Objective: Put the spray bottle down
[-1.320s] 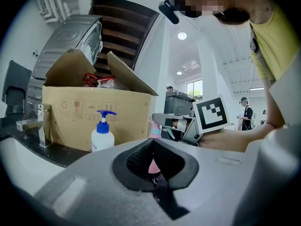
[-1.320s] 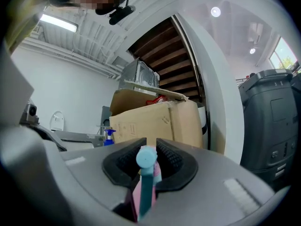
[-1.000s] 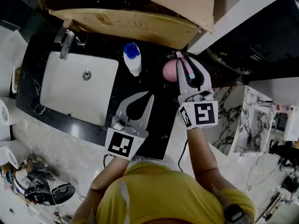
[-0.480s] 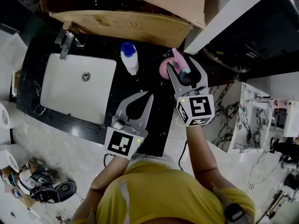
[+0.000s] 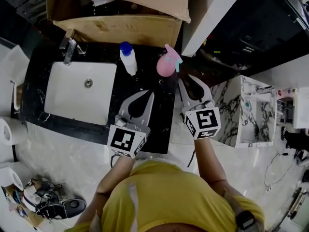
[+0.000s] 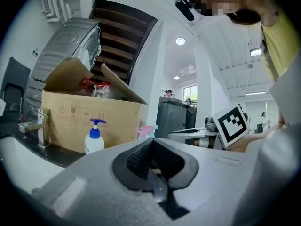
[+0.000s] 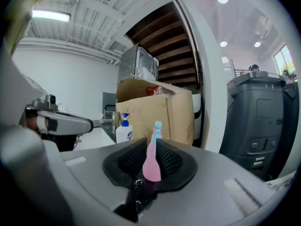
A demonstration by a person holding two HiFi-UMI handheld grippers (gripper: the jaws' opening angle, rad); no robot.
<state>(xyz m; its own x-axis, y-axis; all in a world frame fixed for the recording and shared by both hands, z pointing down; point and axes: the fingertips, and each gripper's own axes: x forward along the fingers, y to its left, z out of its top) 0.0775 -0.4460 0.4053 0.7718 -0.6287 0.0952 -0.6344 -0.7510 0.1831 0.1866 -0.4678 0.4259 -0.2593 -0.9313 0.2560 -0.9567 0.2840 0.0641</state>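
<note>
The grey left gripper (image 5: 151,94) has its jaws together, empty. The grey right gripper (image 5: 187,80), jaws narrowly apart, is closing on nothing. Just beyond it, the pink pear-shaped plastic spray bottle (image 5: 165,65), teal-nozzled, stands upright on the black stone counter (image 5: 145,77) before a brown cardboard box (image 5: 130,30).
</note>
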